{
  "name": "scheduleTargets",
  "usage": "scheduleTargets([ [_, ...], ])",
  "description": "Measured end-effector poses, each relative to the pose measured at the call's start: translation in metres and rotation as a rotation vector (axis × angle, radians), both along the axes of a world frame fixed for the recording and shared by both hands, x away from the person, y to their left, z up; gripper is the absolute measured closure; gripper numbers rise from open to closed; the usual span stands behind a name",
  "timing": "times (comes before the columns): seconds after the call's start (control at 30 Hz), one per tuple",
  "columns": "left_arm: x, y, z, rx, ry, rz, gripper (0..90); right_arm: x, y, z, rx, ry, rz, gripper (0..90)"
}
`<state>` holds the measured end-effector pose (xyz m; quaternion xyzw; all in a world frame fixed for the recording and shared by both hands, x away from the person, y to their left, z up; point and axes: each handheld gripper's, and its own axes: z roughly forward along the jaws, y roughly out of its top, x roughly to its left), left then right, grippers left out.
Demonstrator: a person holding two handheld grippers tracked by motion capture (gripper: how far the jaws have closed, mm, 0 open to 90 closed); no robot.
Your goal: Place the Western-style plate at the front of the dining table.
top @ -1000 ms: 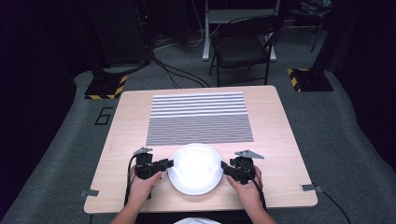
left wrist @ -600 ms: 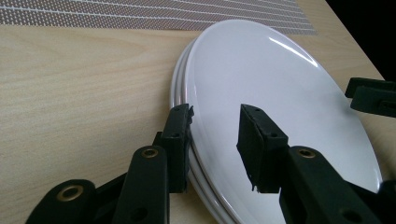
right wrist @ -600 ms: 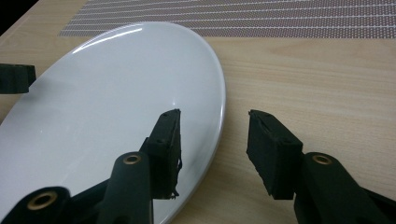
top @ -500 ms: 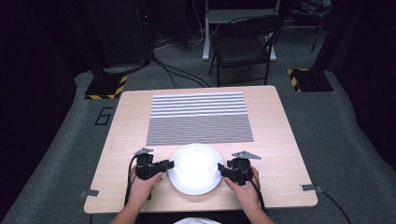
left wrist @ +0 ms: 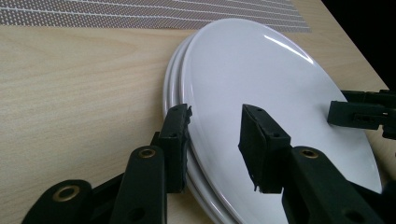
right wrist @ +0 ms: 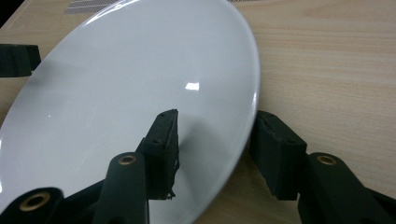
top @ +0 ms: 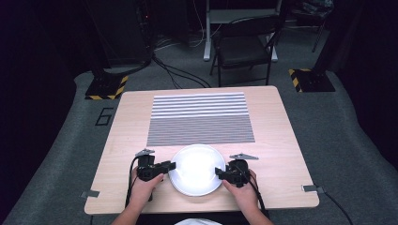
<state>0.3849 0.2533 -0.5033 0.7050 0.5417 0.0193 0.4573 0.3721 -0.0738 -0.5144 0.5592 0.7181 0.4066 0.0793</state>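
Note:
A stack of white plates lies flat at the front middle of the wooden table. My left gripper is at the stack's left rim, open; in the left gripper view one jaw sits outside the stacked rims and the other hovers over the top plate. My right gripper is at the right rim, also open. In the right gripper view its jaws straddle the edge of the top plate, with a clear gap on both sides.
A grey-and-white striped mat covers the far half of the table, just behind the plates. Bare wood lies left and right of the hands. A folding chair and floor cables are beyond the table's far edge.
My right gripper has slid leftward so its jaws now straddle the plate's right rim. The left gripper and the plates have stayed in place.

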Motion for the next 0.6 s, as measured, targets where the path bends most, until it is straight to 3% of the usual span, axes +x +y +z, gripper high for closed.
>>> scheduleTargets([
  [0.33, -0.0010, -0.0044, -0.0009, 0.004, -0.009, -0.011, 61.6, -0.0015, -0.0015, 0.0019, 0.035, 0.025, -0.028, 54.1],
  [0.6, -0.0005, -0.0094, -0.0021, 0.011, -0.010, -0.022, 61.3, -0.0046, -0.0050, 0.0081, 0.043, 0.006, -0.053, 54.9],
])
